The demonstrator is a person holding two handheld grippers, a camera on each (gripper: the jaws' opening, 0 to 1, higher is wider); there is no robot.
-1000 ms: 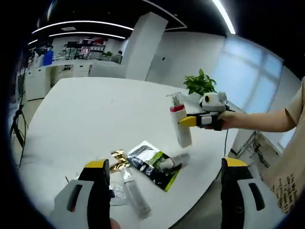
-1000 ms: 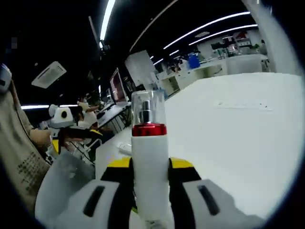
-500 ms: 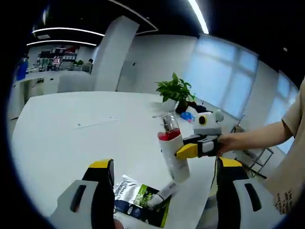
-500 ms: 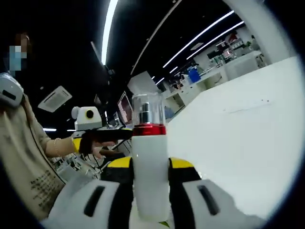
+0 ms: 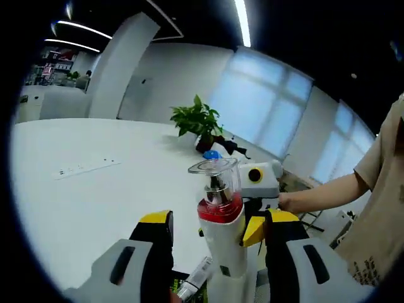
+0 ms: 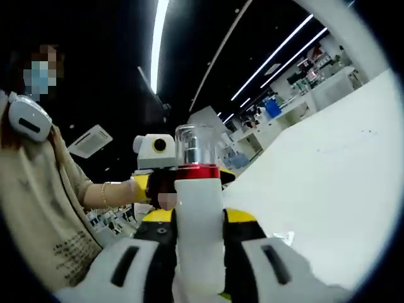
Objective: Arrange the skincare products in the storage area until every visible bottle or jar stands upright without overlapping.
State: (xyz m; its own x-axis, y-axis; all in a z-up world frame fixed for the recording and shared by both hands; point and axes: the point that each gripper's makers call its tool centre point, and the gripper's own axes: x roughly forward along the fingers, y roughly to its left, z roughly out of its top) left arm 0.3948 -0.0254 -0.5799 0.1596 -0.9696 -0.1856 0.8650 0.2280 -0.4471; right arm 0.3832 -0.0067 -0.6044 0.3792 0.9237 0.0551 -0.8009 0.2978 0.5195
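Right gripper (image 6: 199, 237) jaws clamped on white pump bottle (image 6: 199, 221), left gripper (image 5: 218, 237) jaws open around it

Left gripper view: close behind own jaws, facing across the white tabletop (image 5: 95, 189) toward windows and a potted plant (image 5: 197, 123). Right gripper view: close behind own jaws, tilted upward toward ceiling lights and the person (image 6: 44, 189). Shared: the white pump bottle (image 5: 221, 240) (image 6: 199, 221), very near both lenses, and the tabletop (image 6: 328, 164).
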